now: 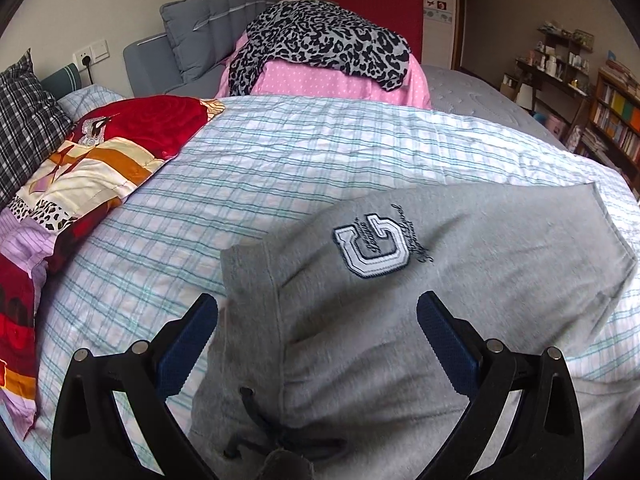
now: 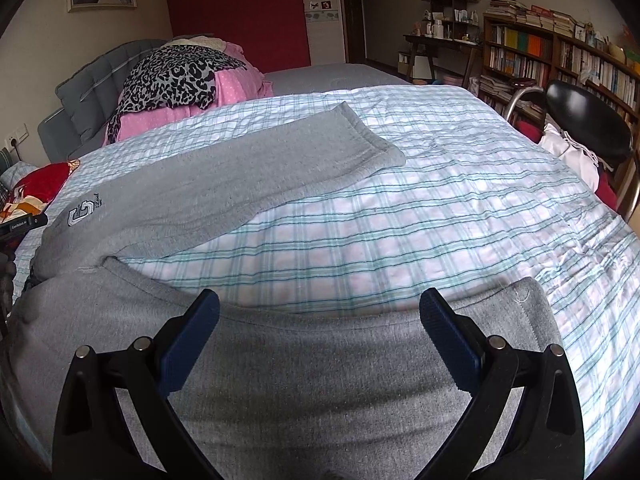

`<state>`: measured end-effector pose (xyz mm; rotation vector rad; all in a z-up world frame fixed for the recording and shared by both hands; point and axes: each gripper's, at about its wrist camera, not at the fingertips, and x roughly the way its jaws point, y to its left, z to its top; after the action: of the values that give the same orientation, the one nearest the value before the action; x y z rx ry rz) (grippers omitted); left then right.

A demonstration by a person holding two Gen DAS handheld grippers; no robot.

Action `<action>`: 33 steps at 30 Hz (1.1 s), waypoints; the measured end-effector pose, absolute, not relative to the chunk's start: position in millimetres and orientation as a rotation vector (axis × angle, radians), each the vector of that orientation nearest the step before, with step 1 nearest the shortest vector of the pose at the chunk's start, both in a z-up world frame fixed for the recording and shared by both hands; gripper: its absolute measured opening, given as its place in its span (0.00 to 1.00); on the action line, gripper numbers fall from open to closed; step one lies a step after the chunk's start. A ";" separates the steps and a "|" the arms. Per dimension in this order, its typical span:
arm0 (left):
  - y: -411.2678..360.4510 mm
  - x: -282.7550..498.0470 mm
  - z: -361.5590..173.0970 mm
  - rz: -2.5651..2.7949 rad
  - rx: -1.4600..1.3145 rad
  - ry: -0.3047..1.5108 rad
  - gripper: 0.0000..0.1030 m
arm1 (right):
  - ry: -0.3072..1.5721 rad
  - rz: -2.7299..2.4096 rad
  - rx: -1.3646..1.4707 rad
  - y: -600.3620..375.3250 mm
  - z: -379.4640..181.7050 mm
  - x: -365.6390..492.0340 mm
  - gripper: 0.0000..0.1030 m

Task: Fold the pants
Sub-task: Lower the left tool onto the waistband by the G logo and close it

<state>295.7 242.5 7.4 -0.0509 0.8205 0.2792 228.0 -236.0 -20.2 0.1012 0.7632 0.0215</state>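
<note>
Grey sweatpants with a white and navy "G" patch lie spread on the checked bed cover. In the left wrist view my left gripper is open, its blue pads either side of the waistband, above the dark drawstring. In the right wrist view the pants show both legs apart: the far leg runs up to its cuff, and the near leg lies under my open right gripper, close to its cuff.
A colourful red quilt and a plaid pillow lie at the left. A pink bundle with a leopard-print cloth sits at the headboard. A black chair and bookshelves stand right of the bed.
</note>
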 end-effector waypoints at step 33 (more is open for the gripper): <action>313.7 355.8 -56.4 0.245 -0.254 0.912 0.57 | 0.819 0.097 -0.027 -200.9 -38.7 310.1 0.98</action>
<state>355.8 313.7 -56.4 -0.2543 0.9122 0.2446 310.1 -200.9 -38.7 -0.0272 0.8192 0.0971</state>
